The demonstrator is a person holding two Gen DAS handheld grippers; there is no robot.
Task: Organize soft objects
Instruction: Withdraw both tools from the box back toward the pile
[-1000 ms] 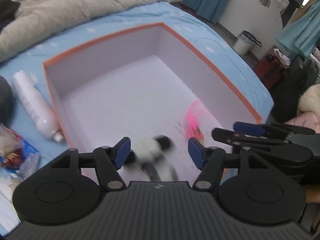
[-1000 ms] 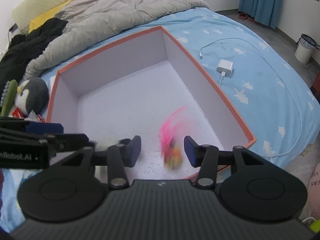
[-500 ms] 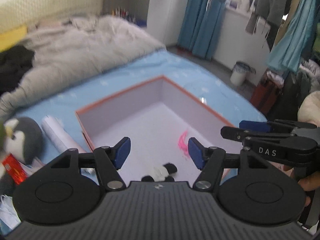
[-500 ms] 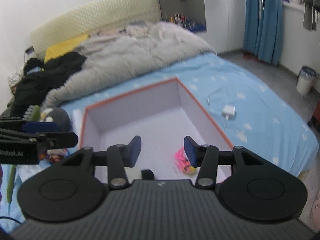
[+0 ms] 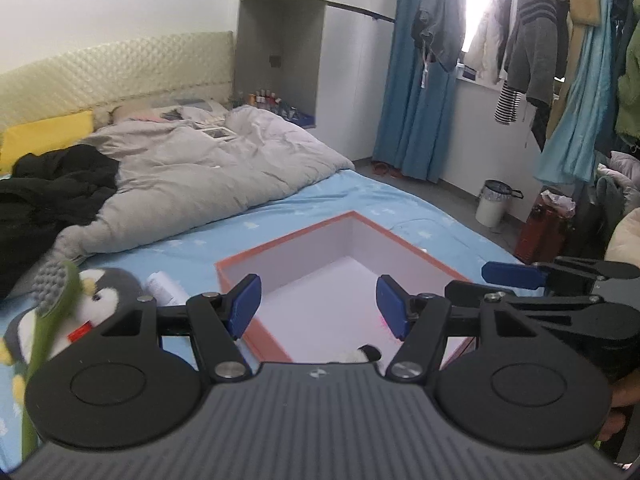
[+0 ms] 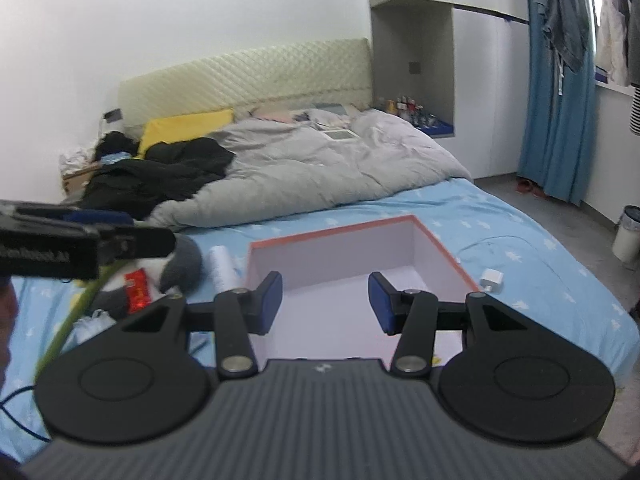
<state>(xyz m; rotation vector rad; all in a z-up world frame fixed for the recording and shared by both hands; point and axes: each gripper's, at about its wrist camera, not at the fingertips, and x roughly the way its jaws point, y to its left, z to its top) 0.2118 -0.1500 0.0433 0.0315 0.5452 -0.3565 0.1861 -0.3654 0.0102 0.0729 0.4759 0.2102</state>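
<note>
Both my left gripper and right gripper fingers spread empty; I'd approach the penguin plush at lower left low, squeezing its body.

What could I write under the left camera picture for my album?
Open left tongs hover empty over an orange-rimmed box on the blue bed, a penguin plush waiting beside it.

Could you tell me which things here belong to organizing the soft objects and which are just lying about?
Job: orange-rimmed box, penguin plush, small plush in the box.
Lying about: white bottle, charger, grey duvet, bin.
</note>
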